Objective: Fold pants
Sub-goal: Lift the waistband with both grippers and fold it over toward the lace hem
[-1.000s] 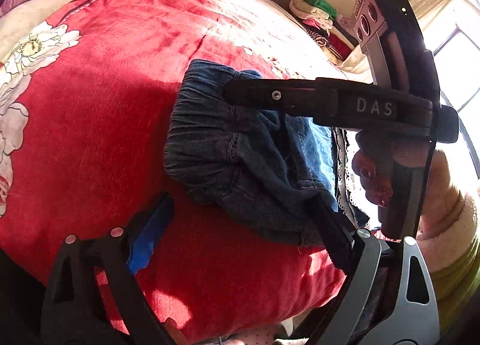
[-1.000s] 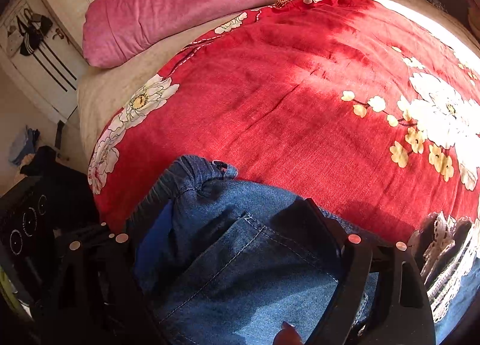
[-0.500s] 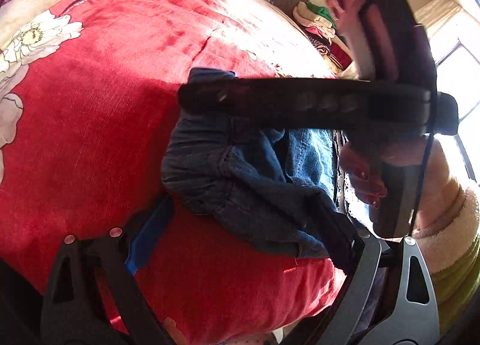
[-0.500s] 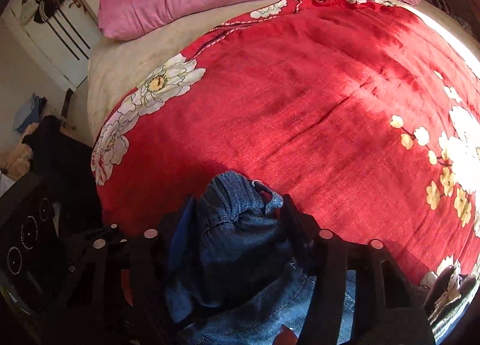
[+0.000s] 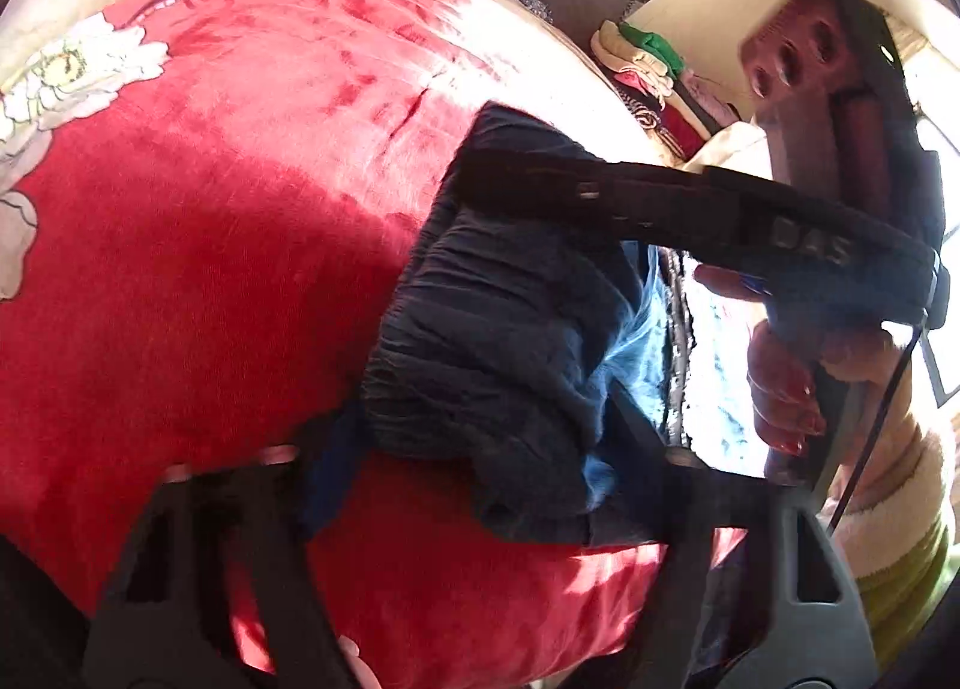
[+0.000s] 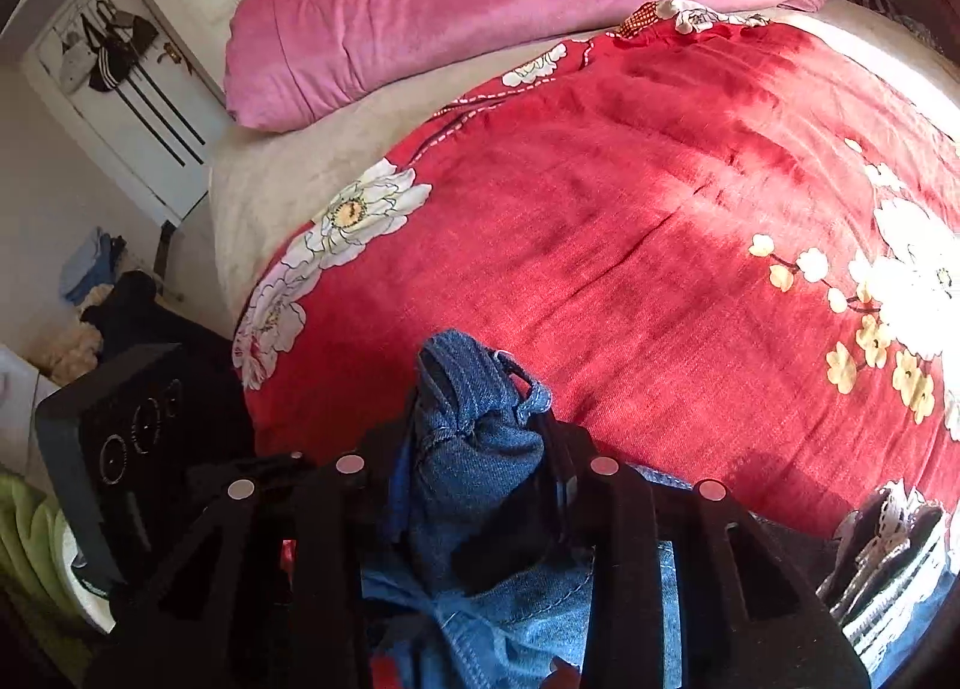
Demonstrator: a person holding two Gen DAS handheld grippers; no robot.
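The blue denim pants (image 5: 492,329) lie bunched on the red flowered bedspread (image 5: 210,269). My left gripper (image 5: 486,407) straddles the elastic waistband. Its jaws are closing with the cloth between them, and the blue left pad just reaches the cloth's edge. My right gripper (image 6: 474,437) is still closing, its pads pressing on a gathered bunch of denim (image 6: 474,419) raised off the bed. In the left wrist view one of its fingers (image 5: 660,203) crosses above the pants, held by a hand (image 5: 780,389) in a fluffy sleeve.
A pink pillow (image 6: 480,11) lies across the head of the bed. Lace-trimmed cloth (image 6: 888,557) sits by the pants at the right. A black box (image 6: 120,449) and clothes on the floor stand left of the bed. Stacked clothes (image 5: 648,71) lie beyond the far side.
The right jaws narrowed from wide around flat denim to a tight pinch on a bunch and rose a little. The left jaws drew in towards the waistband. The left hand stayed in place.
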